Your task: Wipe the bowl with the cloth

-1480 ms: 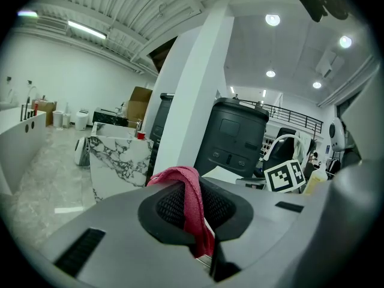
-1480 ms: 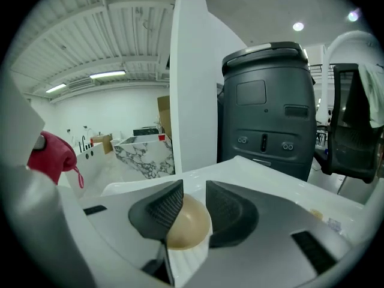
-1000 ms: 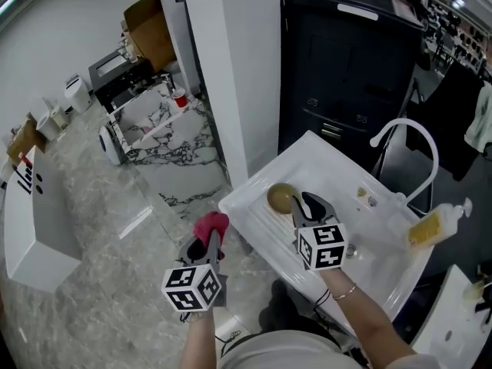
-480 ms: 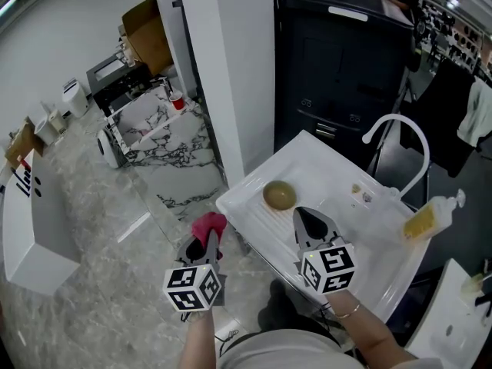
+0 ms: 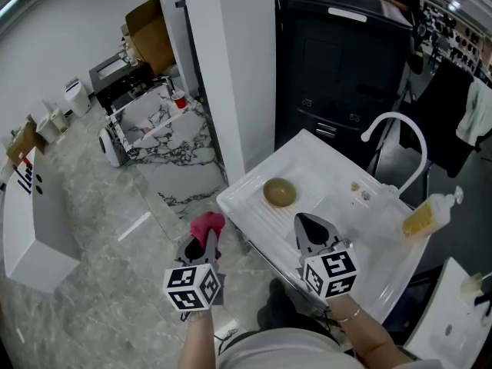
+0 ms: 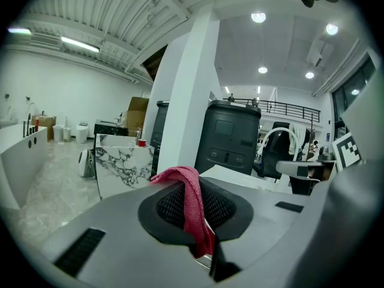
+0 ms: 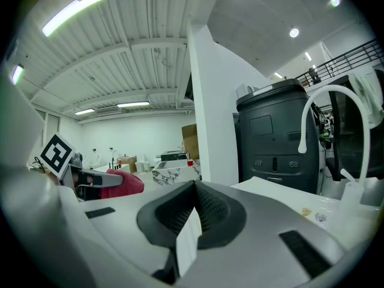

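Indoors, a white sink [image 5: 327,167] is seen above a marble floor [image 5: 84,275]. The bowl [image 5: 280,193] is set on it, near the right gripper [image 5: 309,227], just closed empty; the cloth [image 5: 207,224] is clamped by the left gripper [image 5: 206,241].

At my twelve a white pillar [image 5: 231,75] rises, big black cabinet [image 5: 346,68] at one, cardboard box [image 5: 150,33] at eleven, grey marble floor [image 5: 92,237] spreading at nine, round ceiling lights [image 6: 258,17] glowing overhead.
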The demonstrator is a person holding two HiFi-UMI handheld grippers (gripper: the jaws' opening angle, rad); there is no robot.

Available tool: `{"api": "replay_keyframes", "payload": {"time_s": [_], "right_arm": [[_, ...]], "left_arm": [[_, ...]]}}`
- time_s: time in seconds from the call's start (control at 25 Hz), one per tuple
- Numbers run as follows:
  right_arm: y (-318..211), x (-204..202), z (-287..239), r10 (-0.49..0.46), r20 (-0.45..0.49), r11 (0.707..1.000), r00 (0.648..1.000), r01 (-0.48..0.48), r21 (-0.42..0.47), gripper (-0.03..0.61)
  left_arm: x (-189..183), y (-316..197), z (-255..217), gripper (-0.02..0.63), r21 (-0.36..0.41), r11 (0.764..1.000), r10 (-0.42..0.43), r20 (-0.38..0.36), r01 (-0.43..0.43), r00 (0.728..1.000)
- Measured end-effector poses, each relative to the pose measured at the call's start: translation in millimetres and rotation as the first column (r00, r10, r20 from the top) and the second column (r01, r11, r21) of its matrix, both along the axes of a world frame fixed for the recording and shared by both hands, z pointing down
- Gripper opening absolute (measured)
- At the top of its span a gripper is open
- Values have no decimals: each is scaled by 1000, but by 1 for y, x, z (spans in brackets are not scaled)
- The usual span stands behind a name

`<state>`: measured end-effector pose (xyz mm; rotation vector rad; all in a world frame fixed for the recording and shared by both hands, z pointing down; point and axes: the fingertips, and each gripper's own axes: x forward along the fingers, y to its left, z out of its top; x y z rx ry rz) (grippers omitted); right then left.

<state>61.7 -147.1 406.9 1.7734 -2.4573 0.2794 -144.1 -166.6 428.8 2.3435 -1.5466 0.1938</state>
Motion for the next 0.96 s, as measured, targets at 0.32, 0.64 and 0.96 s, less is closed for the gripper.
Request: {"api": "replay_keyframes", "payload": {"time_s": [0.32,0.64,0.96], "right_arm": [[10,-1,-4,-15,-2,1000,1000,15,8,5],[18,1,-1,-24,-2,1000,1000,24,3,5],[26,1,1,-36,0,999,999,36,-6,5]], "left_arm": [[-1,10,-3,43,7,1000,-10,4,10,1000],[-1,18,-2,43,10,1000,-20,6,20,1000],[2,26,-3,43,11,1000,-22,8,22,1000]]}}
